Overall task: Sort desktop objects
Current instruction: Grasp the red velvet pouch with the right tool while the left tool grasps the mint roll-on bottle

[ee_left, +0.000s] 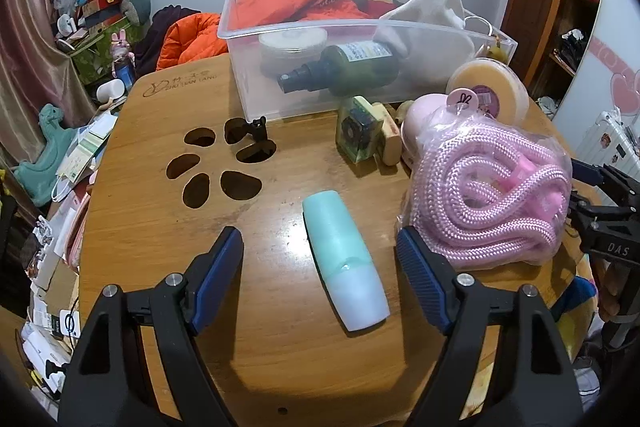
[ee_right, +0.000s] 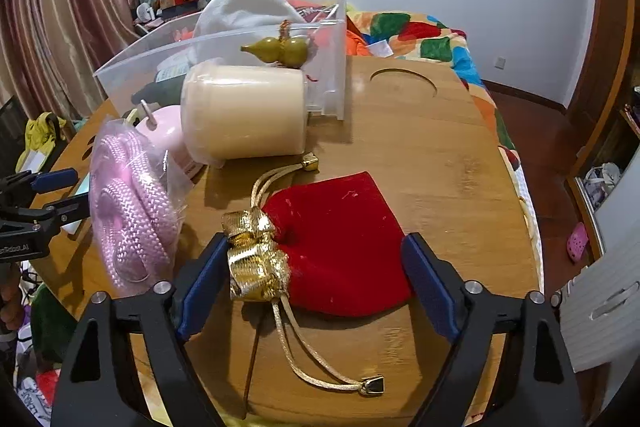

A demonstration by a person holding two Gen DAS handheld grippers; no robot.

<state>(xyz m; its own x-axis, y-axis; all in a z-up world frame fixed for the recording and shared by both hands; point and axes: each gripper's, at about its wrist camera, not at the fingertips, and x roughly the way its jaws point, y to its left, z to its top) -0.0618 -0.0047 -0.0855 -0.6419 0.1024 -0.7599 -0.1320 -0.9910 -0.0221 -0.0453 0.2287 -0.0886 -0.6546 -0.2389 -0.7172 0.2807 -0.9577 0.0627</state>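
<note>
My left gripper [ee_left: 320,247] is open, its jaws on either side of a teal and white tube [ee_left: 344,263] lying on the wooden table [ee_left: 160,227]. My right gripper [ee_right: 316,259] is open around a red velvet pouch [ee_right: 344,247] with a gold collar [ee_right: 256,259] and gold cords. A bagged pink rope [ee_left: 492,199] lies between the two grippers; it also shows in the right wrist view [ee_right: 128,211]. A clear plastic bin [ee_left: 360,27] at the back holds a green spray bottle [ee_left: 344,67], a round tin and a white cloth.
A cream jar [ee_right: 244,115] lies on its side by the bin, with a small gourd [ee_right: 280,51] above it. A pink round object [ee_left: 420,123] and a green and wooden block [ee_left: 364,135] stand near the rope. Paw-shaped holes [ee_left: 224,167] cut the tabletop at left.
</note>
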